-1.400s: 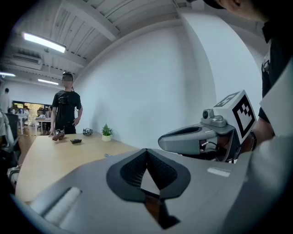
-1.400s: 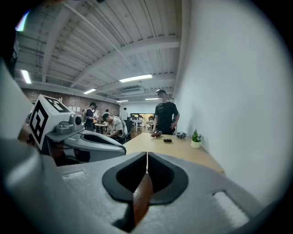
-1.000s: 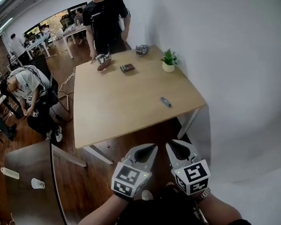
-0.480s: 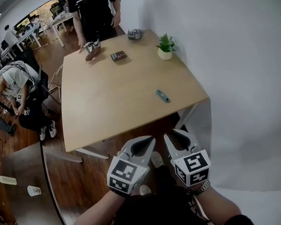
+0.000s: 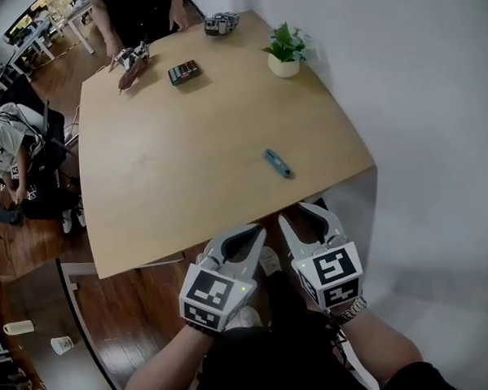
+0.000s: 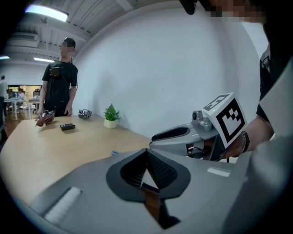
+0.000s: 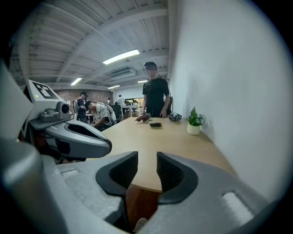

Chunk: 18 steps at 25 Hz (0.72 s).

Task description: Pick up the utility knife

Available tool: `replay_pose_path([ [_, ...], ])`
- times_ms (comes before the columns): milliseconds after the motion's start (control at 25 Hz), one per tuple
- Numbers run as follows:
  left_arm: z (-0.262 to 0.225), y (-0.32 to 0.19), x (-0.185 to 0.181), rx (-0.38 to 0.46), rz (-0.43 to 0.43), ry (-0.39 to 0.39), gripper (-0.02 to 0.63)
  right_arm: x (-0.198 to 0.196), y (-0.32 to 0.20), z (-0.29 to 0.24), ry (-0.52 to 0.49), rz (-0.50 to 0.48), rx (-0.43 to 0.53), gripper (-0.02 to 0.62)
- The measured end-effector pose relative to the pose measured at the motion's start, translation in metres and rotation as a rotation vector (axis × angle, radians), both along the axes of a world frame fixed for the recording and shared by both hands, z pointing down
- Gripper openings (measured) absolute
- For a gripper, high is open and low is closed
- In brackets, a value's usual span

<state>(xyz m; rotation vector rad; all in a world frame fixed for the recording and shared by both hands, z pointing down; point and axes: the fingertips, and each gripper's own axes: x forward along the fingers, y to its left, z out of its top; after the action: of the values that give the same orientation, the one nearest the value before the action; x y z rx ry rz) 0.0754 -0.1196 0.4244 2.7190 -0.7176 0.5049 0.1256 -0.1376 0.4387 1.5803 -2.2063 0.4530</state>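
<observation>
We logged the teal utility knife (image 5: 277,163) lying flat on the wooden table (image 5: 169,169), near its right edge and well apart from both grippers. The left gripper (image 5: 250,235) had its jaws together and empty. The right gripper (image 5: 302,213) had its jaws opening, with nothing between them. At the far end stood a potted plant (image 5: 284,49) and a dark keypad (image 5: 183,72), possibly a calculator.

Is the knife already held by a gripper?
No, the knife lies on the table, ahead of the shut left gripper and the right gripper, whose empty jaws are opening.
</observation>
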Motion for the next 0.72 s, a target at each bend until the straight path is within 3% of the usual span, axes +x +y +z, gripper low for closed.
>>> replay_pose_path([
  [360, 0.05, -0.078, 0.025, -0.09, -0.032, -0.059, 0.017, 0.035, -0.086, 0.07, 0.003, -0.028, -0.131, 0.152],
  [720, 0.09, -0.13, 0.03, -0.156, -0.075, -0.099, 0.017, 0.039, -0.146, 0.129, 0.036, -0.095, -0.222, 0.195],
])
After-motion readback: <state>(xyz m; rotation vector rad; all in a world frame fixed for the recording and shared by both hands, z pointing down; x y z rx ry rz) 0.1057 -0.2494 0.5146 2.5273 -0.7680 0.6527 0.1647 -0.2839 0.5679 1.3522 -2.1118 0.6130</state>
